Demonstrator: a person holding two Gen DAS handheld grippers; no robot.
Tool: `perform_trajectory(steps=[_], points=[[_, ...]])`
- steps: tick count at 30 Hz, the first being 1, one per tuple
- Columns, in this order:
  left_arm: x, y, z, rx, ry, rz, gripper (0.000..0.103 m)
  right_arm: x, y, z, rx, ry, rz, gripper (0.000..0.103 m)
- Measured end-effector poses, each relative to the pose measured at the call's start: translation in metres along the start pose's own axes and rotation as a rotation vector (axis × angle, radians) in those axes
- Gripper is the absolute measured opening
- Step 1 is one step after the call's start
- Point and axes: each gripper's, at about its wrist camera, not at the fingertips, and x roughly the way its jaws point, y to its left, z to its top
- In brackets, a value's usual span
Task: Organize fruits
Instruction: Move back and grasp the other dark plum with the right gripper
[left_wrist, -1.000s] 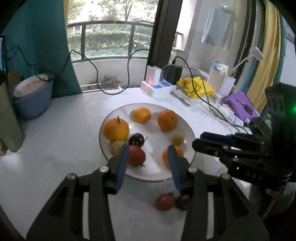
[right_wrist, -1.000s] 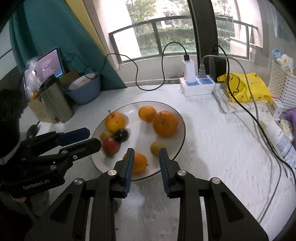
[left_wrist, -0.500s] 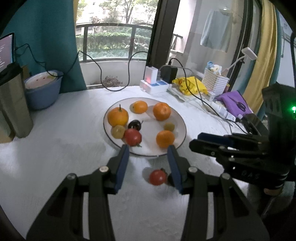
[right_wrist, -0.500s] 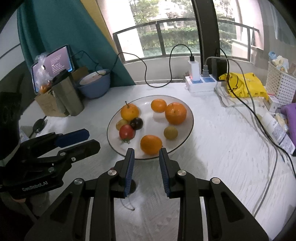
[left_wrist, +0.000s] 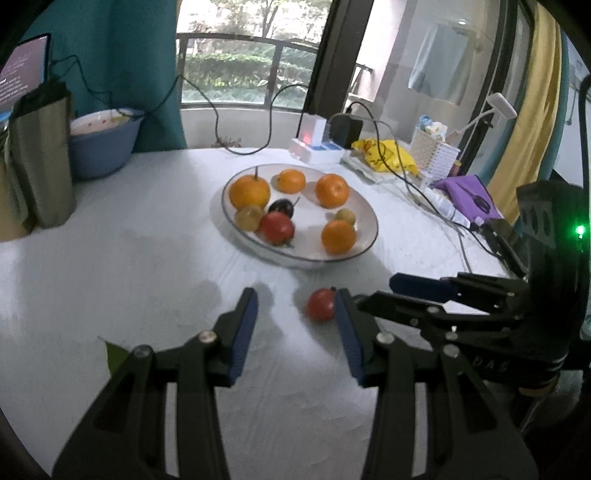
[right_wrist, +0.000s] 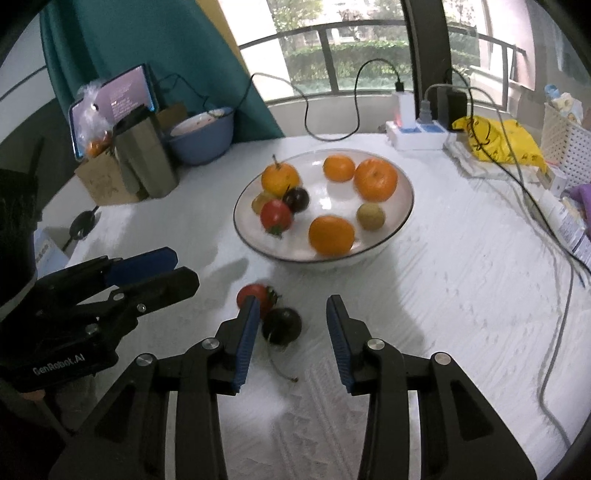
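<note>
Dark fruit | right view only | left view: claw-hidden

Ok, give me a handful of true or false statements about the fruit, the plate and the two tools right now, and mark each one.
1. Two fruits lie on the tablecloth outside the plate. True: a red tomato and a dark plum.
2. The right tool is shut on the dark plum. False: its jaws stand open, the plum loose between them.
3. The plate holds four orange citrus fruits. True.
4. The left tool holds an orange. False: it is open and empty, with the red tomato by one finger.
5. The blue bowl sits on the plate. False: it stands apart, behind the plate near the curtain.
</note>
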Motion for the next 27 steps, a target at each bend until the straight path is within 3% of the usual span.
perform_trajectory(steps=[18, 21, 27], points=[[0.001, 0.012, -0.015, -0.033, 0.027, 0.004, 0.045, 0.026, 0.009, -0.010, -0.019, 0.066, -0.009, 0.040], [0.003, 0.011, -0.014, -0.028, 0.032, 0.004, 0.045, 0.027, 0.008, -0.010, -0.018, 0.065, -0.013, 0.030], [0.010, 0.005, -0.013, -0.010, 0.050, 0.005, 0.045, 0.024, 0.005, -0.010, -0.016, 0.056, 0.014, 0.030]])
